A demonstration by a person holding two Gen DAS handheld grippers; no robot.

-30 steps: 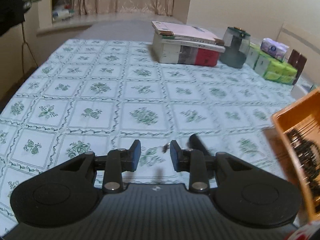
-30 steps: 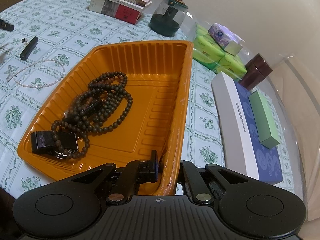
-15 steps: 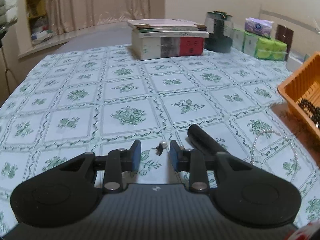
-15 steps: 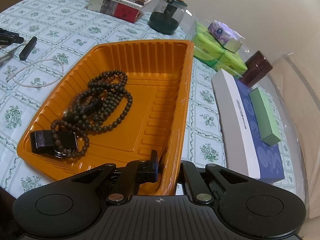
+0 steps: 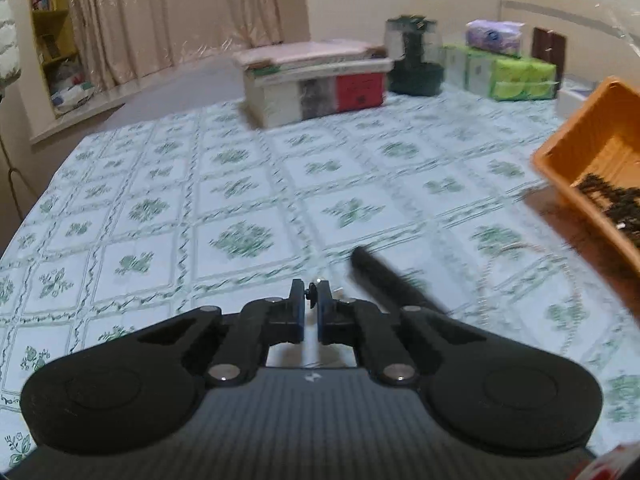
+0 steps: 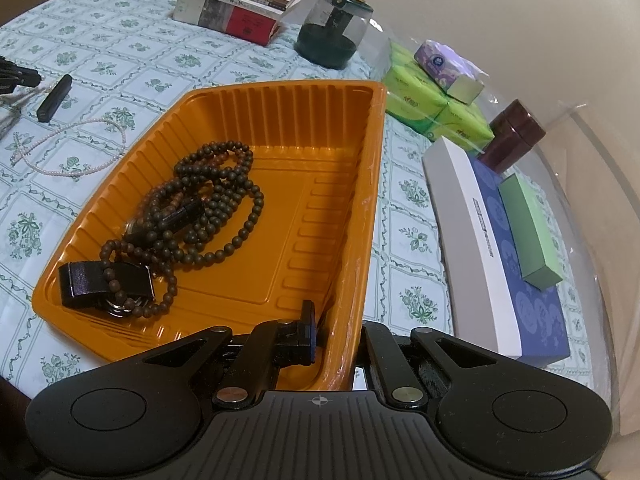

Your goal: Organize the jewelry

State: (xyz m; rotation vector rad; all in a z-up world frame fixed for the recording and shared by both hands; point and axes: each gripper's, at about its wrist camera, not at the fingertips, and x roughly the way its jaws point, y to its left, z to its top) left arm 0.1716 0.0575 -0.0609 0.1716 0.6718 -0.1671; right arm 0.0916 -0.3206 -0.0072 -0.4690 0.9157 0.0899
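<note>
Your left gripper [image 5: 309,295] pinches the tiny earring [image 5: 310,293] at its very tips; jolt toward the orange tray [image 6: 362,184] at three o'clock and it slips; your right gripper [image 6: 336,330] clamps that tray's near wall.

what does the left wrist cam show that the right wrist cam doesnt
Only the left wrist view: the left gripper pinched on a small earring, plus the curtains and bookshelf.

Only the right wrist view: the right gripper clamped on the orange tray's near wall, the black clasp inside, the white-and-blue box and the green box.

Both: orange tray, dark bead necklace, pearl necklace, black bar, book stack, glass jar, tissue packs.
</note>
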